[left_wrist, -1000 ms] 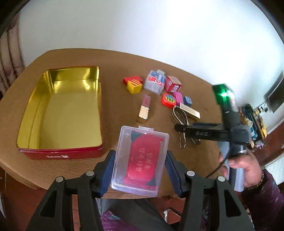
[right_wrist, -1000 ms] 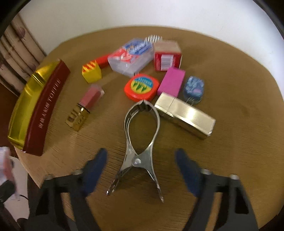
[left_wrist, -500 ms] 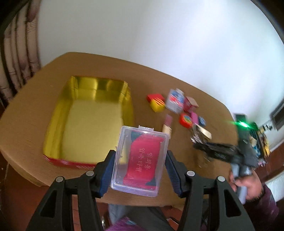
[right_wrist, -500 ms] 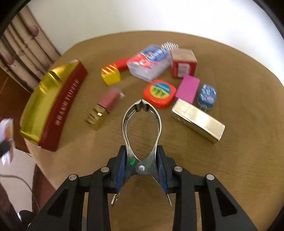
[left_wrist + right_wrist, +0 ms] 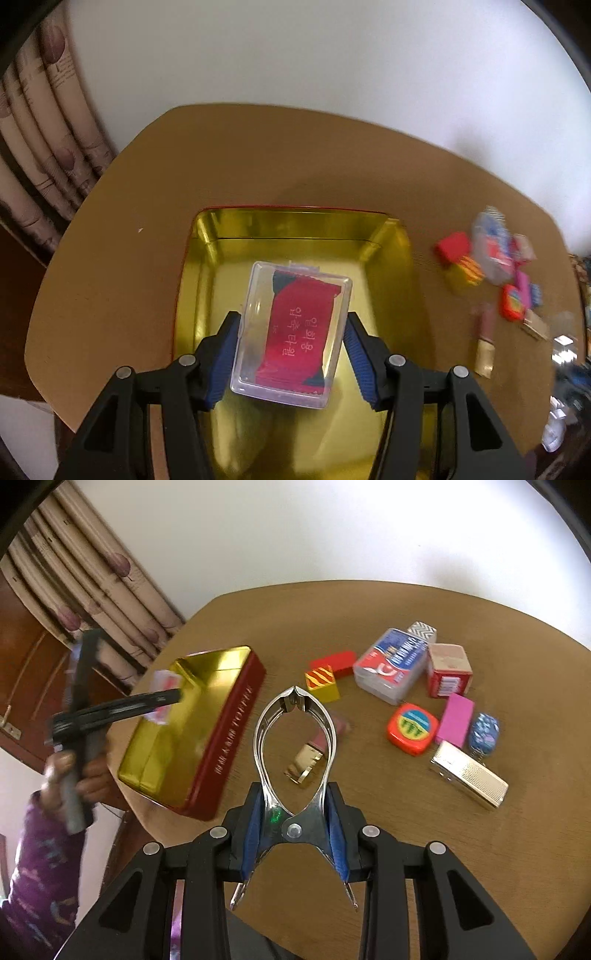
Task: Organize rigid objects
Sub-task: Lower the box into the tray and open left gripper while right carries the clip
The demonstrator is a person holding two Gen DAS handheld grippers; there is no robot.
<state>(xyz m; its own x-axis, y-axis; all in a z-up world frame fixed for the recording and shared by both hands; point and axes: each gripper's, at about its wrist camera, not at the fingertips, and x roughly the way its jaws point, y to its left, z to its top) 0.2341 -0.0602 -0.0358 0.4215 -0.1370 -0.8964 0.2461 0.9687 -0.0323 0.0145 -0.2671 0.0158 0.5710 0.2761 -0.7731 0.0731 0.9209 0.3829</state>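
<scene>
Gold lined the tin (image 5: 391,280), which lay directly under the left gripper (image 5: 291,343); that gripper clamped a clear case (image 5: 291,332) by its long sides, probably so it could drop flat into the tin. The right gripper (image 5: 293,825) was squeezed narrow on a steel clip (image 5: 295,746) near its pivot, clip nose pointing away, raised off the table (image 5: 406,830). Beyond its tips sat the unsorted blocks and boxes. A gold-capped tube (image 5: 314,753) was partly hidden behind the clip. In the left view those items were smeared, hard to tell apart. The tin's near end was cut off by the fingers.
</scene>
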